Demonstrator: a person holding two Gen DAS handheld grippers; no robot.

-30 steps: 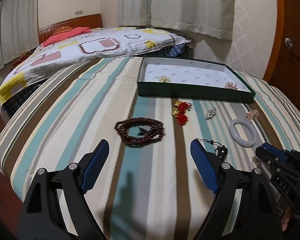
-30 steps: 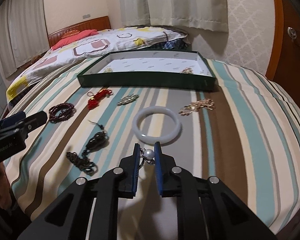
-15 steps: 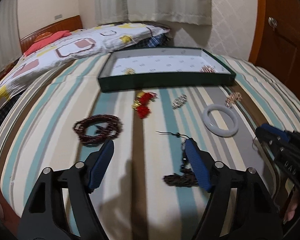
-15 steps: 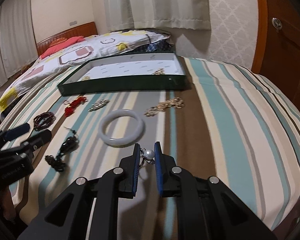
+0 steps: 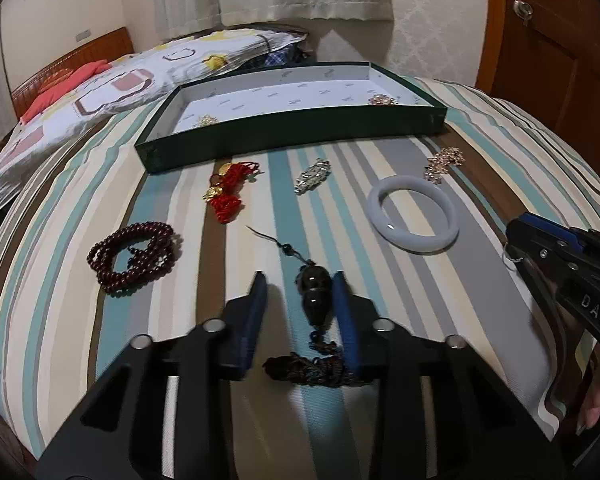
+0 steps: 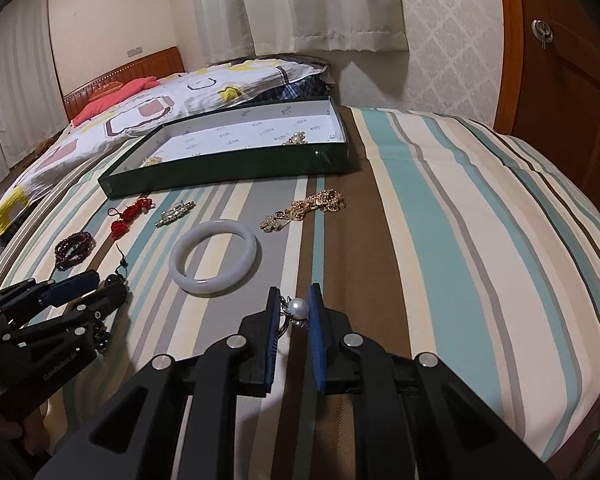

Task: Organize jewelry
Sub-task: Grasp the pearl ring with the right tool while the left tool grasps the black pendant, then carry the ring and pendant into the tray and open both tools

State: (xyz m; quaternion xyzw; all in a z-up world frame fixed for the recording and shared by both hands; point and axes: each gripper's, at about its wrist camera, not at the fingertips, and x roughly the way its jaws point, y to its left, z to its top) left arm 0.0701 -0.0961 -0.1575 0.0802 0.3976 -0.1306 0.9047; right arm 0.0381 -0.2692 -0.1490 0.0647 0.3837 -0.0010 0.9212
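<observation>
A dark gourd-shaped pendant [image 5: 315, 298] with a cord and tassel [image 5: 308, 368] lies on the striped bedspread between the fingers of my left gripper [image 5: 298, 280]. The jaws are closing; the right pad touches the pendant and a gap remains on the left. My right gripper [image 6: 294, 294] is shut on a pearl ring [image 6: 299, 307], held just above the spread. A green tray [image 5: 292, 132] with a white floor sits further back and holds two gold pieces [image 5: 382, 100]. The right gripper [image 5: 518, 234] also shows at the right edge of the left wrist view.
Loose on the spread lie a white bangle [image 5: 374, 208], a red knot charm [image 5: 228, 194], a dark red bead bracelet [image 5: 152, 232], a silver brooch [image 5: 312, 176] and a gold chain [image 5: 444, 162]. A quilt-covered bed [image 6: 160, 108] lies behind, a wooden door [image 6: 560, 80] at the right.
My left gripper moved right from in front of the bead bracelet to the dark pendant, sank toward it, and its jaws narrowed around it. The right gripper kept the pearl ring and drifted a little.
</observation>
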